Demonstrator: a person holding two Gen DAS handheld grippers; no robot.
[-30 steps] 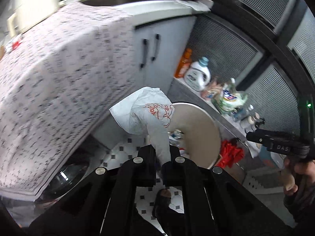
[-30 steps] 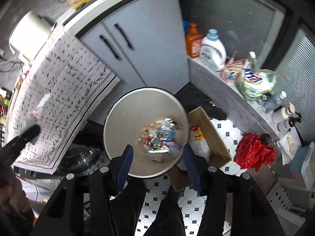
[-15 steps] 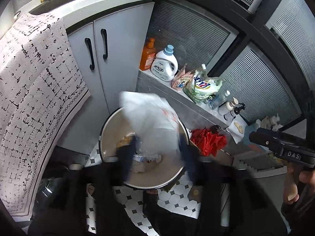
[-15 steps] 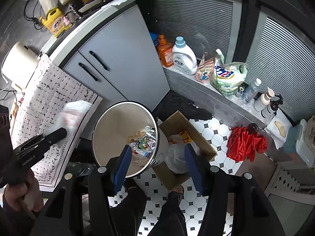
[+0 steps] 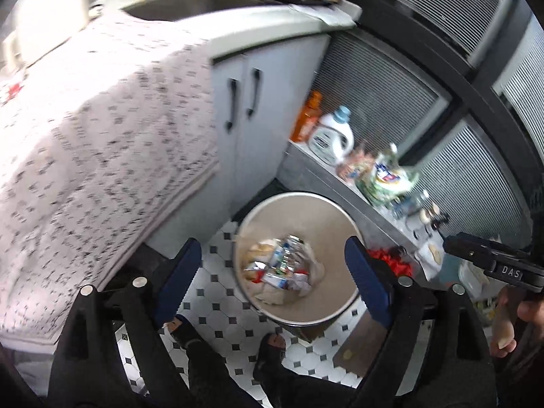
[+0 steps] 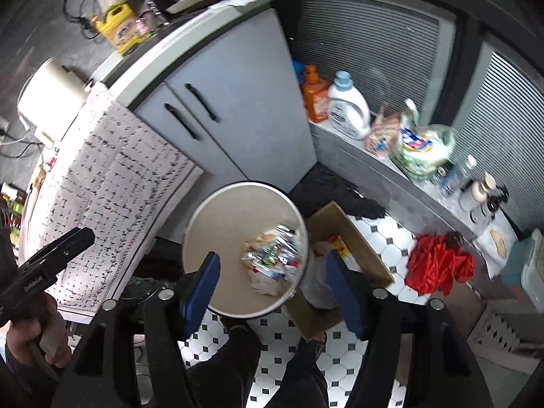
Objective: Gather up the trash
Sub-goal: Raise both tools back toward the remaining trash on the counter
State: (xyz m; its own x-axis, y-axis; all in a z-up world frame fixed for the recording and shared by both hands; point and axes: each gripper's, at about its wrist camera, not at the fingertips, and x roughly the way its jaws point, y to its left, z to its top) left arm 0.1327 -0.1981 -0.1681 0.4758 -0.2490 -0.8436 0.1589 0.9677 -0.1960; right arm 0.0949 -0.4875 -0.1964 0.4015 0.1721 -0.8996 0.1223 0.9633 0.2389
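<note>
Steel bin [image 5: 299, 258] stands on the floor straight below both tongs, trash [image 5: 282, 268] heaped inside; left tongs [image 5: 272, 272] and right tongs [image 6: 275, 292] hang spread and empty, left centred nearer.

Soft daylight, heavy fisheye edge warp, motion blur, dark vignetted corners

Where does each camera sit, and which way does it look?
Left wrist: on the left gripper, looking down into the trash bin; open fingers, feet and right hand show.
Right wrist: on the right gripper, looking down at the bin and cardboard box; open fingers, legs and left hand show.
Both share bin, cabinet, detergent bottle.
</note>
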